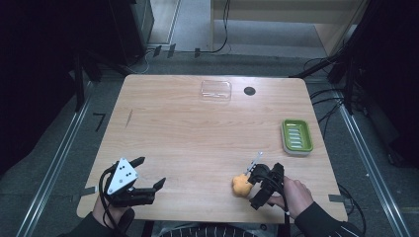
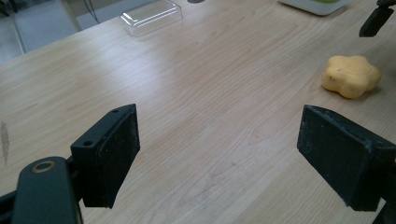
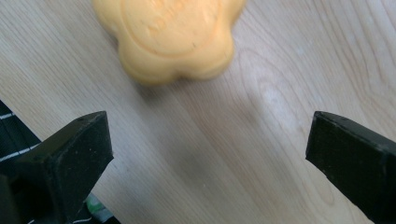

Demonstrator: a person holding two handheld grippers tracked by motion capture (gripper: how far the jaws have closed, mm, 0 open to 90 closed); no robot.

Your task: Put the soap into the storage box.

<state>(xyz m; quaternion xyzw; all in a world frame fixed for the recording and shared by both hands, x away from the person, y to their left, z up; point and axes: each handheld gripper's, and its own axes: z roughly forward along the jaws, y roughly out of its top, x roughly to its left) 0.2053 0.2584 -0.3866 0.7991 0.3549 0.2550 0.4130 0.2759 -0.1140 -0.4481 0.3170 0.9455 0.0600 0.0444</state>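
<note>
An orange flower-shaped soap lies on the wooden table near its front edge, right of centre. It also appears as a yellow-orange lump at the right of the left gripper view. My right gripper hovers right beside the soap with its jaws wide open; in the right gripper view the soap lies just beyond the jaws, not between them. My left gripper stands open over bare wood at the front left, with nothing between its black fingers.
A green soap dish sits near the right edge. A clear plastic lid lies at the far middle, beside a dark round hole. Cables run over the floor behind the table.
</note>
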